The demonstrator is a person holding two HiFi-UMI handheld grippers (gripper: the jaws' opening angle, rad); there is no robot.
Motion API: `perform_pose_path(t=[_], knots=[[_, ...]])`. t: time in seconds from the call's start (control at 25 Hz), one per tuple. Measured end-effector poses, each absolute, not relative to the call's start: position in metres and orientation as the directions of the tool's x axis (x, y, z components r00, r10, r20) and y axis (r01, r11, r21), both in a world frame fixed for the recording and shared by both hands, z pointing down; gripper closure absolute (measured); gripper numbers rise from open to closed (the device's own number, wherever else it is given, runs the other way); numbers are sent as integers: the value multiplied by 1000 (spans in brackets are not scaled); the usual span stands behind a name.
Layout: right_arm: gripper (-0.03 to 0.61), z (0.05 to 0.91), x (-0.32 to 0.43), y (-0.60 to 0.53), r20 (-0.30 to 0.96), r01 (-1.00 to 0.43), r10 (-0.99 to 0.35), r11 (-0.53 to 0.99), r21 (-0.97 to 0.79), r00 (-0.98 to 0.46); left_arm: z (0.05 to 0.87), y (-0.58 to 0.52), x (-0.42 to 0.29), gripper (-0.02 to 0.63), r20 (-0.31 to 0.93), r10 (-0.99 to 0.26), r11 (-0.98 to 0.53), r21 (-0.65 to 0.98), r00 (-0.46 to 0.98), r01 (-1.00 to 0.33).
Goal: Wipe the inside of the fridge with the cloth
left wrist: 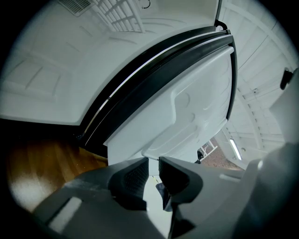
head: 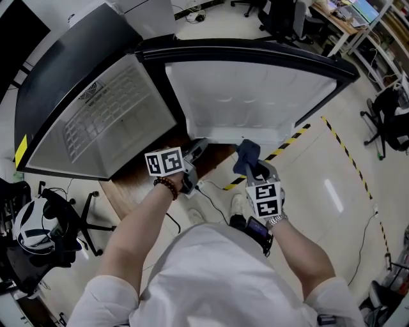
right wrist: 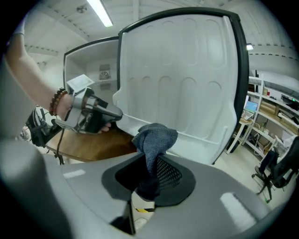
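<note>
The fridge stands open, its white interior (head: pixel 96 121) with a vent and wire grid at left. Its door (head: pixel 249 96) swings out ahead of me, the moulded inner liner (right wrist: pixel 177 79) facing me. A blue-grey cloth (right wrist: pixel 154 137) sticks up bunched from my right gripper (right wrist: pixel 149 172), which is shut on it just below the door's bottom edge (head: pixel 250 163). My left gripper (head: pixel 198 145) hovers beside it near the door's lower left corner. Its jaws (left wrist: pixel 153 168) keep a narrow gap with nothing between them. It also shows in the right gripper view (right wrist: pixel 114 114).
The fridge sits on a wooden board (head: pixel 140 188). Yellow-black tape (head: pixel 291 137) crosses the floor under the door, and a cable (head: pixel 211 191) trails near my feet. A chair with a white helmet (head: pixel 29 230) stands at left, with desks and chairs (head: pixel 345 16) behind.
</note>
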State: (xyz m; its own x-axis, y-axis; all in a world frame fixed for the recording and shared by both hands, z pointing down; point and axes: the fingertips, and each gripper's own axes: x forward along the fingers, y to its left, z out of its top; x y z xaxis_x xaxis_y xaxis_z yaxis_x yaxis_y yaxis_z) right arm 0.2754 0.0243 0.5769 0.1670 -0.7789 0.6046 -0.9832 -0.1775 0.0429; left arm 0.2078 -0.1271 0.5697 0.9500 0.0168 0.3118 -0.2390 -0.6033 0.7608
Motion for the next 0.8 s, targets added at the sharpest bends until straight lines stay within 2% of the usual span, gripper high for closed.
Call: perform_pose_path(t=[0.24,0.8], knots=[[515,542,242,-15,539,-996,-837,-86,30,89,572,-128,208,543,316,27,-602,763,949,-237],[515,507,214,-84,477,-999,-878,-25,32,37,573,-127,180,541,335,19,-612,749,942,-254]])
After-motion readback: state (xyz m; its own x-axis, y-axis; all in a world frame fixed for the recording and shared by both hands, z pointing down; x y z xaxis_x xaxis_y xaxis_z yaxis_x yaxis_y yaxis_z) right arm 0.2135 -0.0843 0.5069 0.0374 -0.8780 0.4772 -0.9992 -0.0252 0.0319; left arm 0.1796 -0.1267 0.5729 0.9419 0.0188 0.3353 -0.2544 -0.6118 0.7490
